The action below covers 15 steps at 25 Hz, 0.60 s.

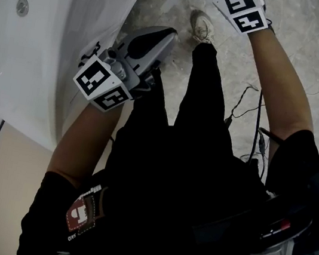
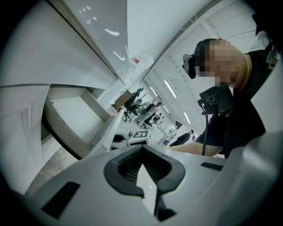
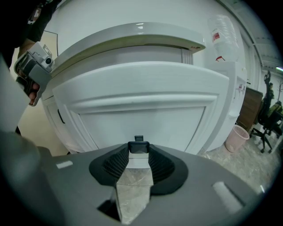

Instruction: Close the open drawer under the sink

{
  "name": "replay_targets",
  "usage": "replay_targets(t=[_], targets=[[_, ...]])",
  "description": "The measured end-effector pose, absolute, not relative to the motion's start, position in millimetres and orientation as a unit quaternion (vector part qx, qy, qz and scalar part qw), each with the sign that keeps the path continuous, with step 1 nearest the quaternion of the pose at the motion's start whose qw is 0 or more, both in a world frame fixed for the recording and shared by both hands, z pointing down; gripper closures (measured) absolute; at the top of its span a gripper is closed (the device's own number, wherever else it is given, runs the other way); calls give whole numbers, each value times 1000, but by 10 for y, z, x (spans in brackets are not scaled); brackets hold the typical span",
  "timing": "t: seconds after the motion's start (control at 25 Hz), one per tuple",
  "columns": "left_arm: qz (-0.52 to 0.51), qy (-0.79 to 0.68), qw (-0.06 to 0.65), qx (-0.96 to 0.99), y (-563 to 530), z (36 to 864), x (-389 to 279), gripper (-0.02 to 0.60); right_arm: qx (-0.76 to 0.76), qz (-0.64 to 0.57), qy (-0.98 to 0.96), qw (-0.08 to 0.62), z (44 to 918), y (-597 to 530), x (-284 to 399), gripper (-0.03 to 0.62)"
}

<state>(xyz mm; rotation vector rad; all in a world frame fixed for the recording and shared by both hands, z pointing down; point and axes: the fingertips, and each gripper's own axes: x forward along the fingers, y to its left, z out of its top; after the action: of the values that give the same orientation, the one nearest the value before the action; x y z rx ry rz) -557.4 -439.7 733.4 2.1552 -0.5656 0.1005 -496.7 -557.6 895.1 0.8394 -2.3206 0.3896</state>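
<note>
The left claw [image 2: 141, 149] is found nearest, at ten o'clock in the head view. It is clenched on nothing, with its tips met, and is held aside from the work. Farther out, at twelve o'clock, the right claw [image 3: 138, 153] is set against the drawer [image 3: 137, 106]. A narrow gap is left between its jaws, and that gap is filled at the tips by the small black handle [image 3: 138, 147], so the handle is judged to be grasped. Beyond, the drawer front is seen standing proud of the cabinet, under the overhanging sink surface [image 3: 115, 44]. Its bare inside is shown at nine o'clock in the left gripper view. The closing push is judged not yet made. A straight push toward the cabinet, square to the front, is called for until the front sits flush.
</note>
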Motion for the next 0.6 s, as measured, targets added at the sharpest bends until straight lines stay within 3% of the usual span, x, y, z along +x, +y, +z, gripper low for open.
replay_targets(t=[0.6], targets=[[40,-231,447,863,-4298,7431,-5604,581,324,146,-886,298,8930,-5668,-5077,457]])
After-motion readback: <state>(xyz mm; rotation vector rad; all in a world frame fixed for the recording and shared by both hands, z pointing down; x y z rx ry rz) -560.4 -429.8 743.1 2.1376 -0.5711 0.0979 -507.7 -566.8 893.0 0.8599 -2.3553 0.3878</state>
